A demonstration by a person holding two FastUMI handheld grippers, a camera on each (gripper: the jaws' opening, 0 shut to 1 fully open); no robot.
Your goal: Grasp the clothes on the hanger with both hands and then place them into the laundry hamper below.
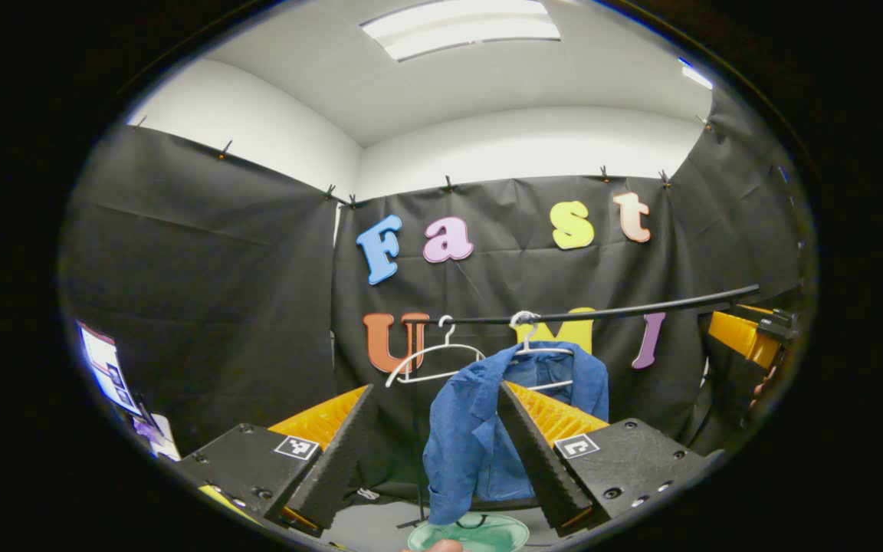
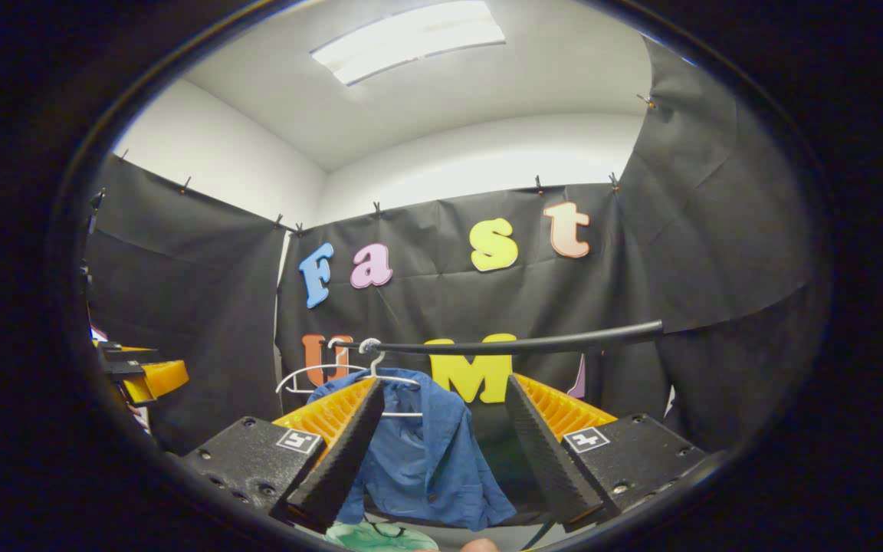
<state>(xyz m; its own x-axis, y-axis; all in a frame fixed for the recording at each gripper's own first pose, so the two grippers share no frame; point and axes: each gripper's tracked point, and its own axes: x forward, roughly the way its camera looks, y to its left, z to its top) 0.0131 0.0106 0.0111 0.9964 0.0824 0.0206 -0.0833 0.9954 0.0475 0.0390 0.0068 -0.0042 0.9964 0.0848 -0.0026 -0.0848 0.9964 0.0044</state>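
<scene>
Blue shirt point(image 1: 480, 429) is seen hung on a white hanger point(image 2: 380, 377) above the green hamper point(image 1: 480, 533), both grippers point(image 1: 435, 452) point(image 2: 441, 452) spread, nothing gripped.

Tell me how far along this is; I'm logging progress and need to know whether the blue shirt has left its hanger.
Nothing is done yet: the blue shirt hangs on its white hanger from the black rail. In hand: the left tool and the right tool are open, short of the cloth. Left: gripping it, lifting it off, lowering it into the green hamper below.
</scene>
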